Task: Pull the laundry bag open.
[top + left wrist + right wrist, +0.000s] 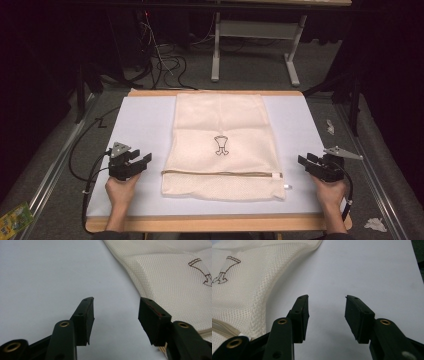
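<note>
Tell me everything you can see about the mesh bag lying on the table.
The mesh bag is a cream, net-like fabric pouch, rectangular, lying flat in the middle of the white table top. A small dark line drawing sits near its centre. A zipper runs across it near the person's end, with its pull at the right. Both grippers sit beside it, open, not touching it.

Mesh bag (225,145) flat at centre of surface (145,115), reaching from far edge to near the near edge. Zipper (222,173) crosswise on bag's near part, parallel to near edge. Left hand-held gripper (142,161) near the near-left corner, just beside bag's left side, jaws apart over bare surface. Right hand-held gripper (302,161) near the near-right corner, off bag's right side, jaws apart, not touching bag.
</note>
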Available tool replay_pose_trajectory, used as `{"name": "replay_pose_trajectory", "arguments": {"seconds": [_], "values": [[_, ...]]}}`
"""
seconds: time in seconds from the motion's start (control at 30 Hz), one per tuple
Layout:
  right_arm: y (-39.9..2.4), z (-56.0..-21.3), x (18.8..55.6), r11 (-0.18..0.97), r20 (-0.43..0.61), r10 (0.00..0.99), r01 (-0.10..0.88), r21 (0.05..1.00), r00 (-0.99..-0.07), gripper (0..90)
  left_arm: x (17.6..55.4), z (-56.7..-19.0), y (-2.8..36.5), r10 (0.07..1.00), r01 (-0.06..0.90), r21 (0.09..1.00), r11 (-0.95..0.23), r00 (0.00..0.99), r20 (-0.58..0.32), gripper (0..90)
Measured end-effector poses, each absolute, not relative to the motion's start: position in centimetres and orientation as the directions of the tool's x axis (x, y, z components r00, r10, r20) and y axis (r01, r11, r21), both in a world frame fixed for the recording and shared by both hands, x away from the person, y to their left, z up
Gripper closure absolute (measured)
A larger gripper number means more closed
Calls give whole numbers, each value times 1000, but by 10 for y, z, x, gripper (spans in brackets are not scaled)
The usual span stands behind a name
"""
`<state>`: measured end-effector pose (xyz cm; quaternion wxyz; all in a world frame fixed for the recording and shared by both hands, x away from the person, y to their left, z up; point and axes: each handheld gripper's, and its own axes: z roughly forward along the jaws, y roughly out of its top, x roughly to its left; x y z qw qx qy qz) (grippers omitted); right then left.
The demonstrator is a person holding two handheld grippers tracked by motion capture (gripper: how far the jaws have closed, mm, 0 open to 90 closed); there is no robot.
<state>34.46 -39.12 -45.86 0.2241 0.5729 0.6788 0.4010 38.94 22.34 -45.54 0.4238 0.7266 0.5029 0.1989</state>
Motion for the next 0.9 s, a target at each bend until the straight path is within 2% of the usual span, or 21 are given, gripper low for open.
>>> {"name": "replay_pose_trajectory", "arguments": {"seconds": [0.9], "values": [[-386,-468,352,38,129,966,614,788,-225,544,402,-475,218,919,568,814,-125,376,-120,462]]}}
